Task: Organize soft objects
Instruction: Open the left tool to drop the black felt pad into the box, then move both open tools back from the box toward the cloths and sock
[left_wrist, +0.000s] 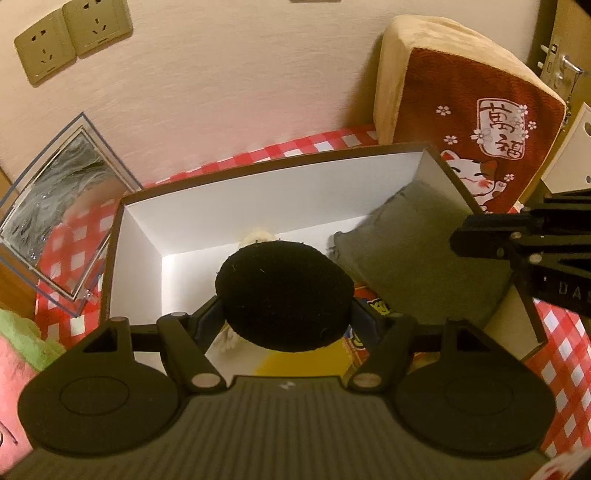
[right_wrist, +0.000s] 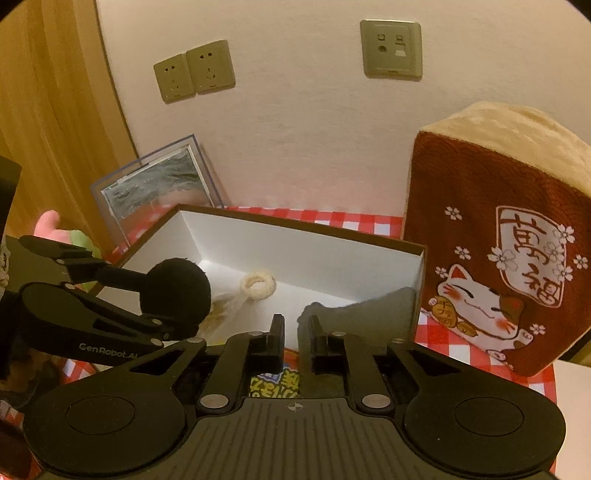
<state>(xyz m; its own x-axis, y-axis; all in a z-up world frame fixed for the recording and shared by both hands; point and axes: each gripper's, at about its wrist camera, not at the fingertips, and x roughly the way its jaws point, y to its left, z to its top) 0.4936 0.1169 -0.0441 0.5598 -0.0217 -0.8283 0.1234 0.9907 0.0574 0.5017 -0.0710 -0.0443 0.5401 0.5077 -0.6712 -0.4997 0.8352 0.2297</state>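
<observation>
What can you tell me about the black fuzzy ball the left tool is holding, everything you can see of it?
The black fuzzy ball is a round, slightly flattened pom-pom of dark, felt-like plush with a few pale lint specks. The left tool is shut on it, one finger pressing each side. It hangs above the near left part of the open white-lined box, over a cream ring-shaped plush on the box floor. No contact with that plush or the box walls shows.

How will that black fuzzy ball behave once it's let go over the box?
The black ball looks fuzzy and squashy between the left gripper fingers, so probably light. Being round, it may roll across the smooth box floor.
</observation>
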